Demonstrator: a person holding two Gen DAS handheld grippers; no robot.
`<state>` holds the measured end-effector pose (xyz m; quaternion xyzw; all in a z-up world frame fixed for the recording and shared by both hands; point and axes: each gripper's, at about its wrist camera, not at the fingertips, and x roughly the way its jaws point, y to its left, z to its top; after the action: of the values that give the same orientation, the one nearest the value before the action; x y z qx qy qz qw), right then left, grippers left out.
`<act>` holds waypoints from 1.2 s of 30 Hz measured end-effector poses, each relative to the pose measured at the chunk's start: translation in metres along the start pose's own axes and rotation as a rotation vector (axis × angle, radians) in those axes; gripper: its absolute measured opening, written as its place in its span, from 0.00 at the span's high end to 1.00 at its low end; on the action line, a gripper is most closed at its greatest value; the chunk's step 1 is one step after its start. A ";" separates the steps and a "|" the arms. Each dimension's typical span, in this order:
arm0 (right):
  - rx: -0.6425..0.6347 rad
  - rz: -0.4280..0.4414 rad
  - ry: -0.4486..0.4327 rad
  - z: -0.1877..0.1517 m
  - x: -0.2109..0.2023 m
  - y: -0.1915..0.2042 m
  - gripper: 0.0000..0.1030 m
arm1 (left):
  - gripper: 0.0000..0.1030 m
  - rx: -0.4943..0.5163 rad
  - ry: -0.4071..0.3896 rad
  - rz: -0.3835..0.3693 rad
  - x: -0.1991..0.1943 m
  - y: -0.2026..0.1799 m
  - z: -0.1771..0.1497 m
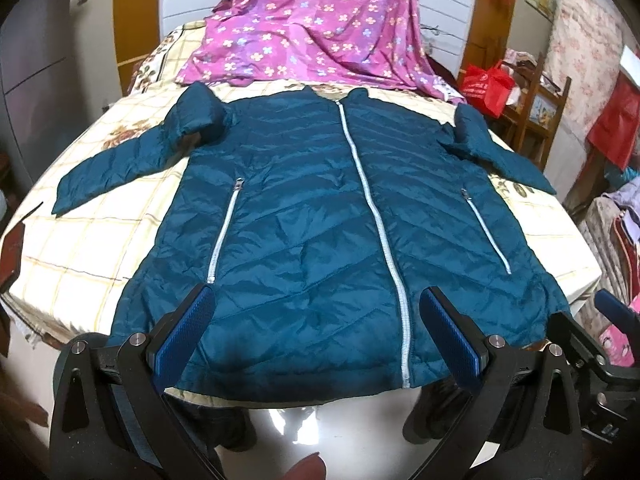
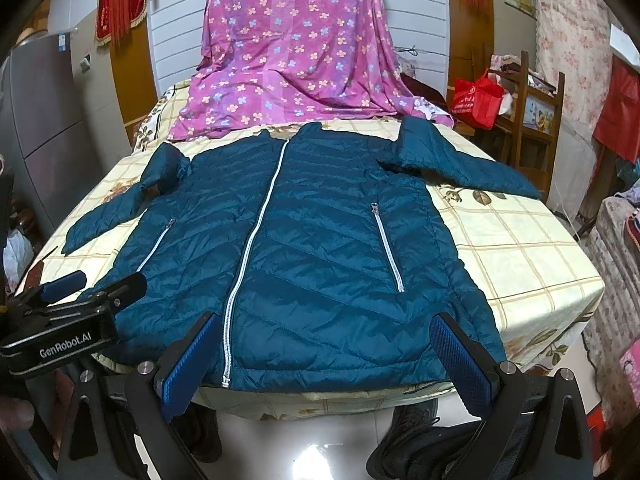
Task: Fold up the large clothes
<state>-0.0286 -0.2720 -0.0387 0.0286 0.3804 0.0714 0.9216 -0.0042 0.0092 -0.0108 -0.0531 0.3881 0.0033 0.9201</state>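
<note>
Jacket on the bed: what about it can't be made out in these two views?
- Jacket back and lining: face-down side hidden against the bed, both views.
- Jacket's left-side cuff: folded under the sleeve, both views.
- Hem underside: hidden by the bed edge.
- Zipper pulls: too small to read.

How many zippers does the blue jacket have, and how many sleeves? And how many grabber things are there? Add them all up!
On the teal jacket:
Zippers: 3, the front zipper and two pocket zippers
Sleeves: 2, left sleeve and right sleeve
Grippers: 2, left gripper and right gripper, both open
Total: 7
</note>
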 end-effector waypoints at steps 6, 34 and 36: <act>-0.010 -0.004 -0.004 0.004 -0.003 0.002 0.00 | 0.00 -0.022 0.003 0.013 0.006 0.011 0.003; -0.006 -0.016 0.006 0.002 0.002 0.002 0.00 | 0.00 -0.042 0.037 -0.125 0.015 0.011 -0.008; -0.009 -0.020 0.007 0.002 0.003 0.002 0.00 | 0.00 -0.034 0.040 -0.096 0.017 0.008 -0.010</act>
<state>-0.0252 -0.2699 -0.0392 0.0203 0.3835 0.0640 0.9211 0.0002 0.0158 -0.0302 -0.0872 0.4035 -0.0352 0.9101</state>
